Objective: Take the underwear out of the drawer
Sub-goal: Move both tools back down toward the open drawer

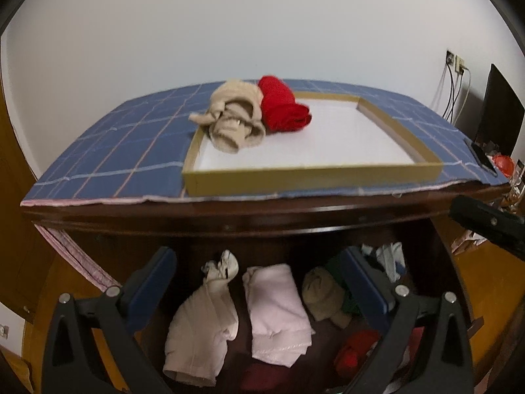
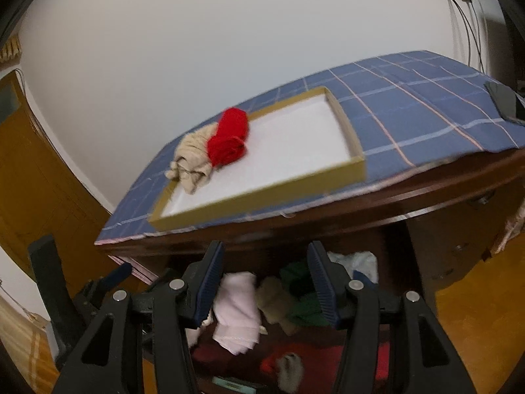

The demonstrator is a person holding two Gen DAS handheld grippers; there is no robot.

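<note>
**Q:** How do the grippers stand, and what lies before them?

**A:** Left gripper [image 1: 257, 282]: jaws wide apart, empty, above the open drawer [image 1: 439, 262]. Between and just below its fingers lie a beige piece [image 1: 200, 325] and a pale pink folded piece [image 1: 279, 312], long axes running away from the camera. Right gripper [image 2: 265, 282]: jaws partly apart, empty; the pink piece lies below and between them too.

**Q:** Which is nearer?

**A:** Probably comparable. On the tabletop [image 1: 108, 151], the tray [image 1: 311, 179] holds a red roll [image 1: 283, 105] and a tan garment [image 1: 233, 121].
</note>
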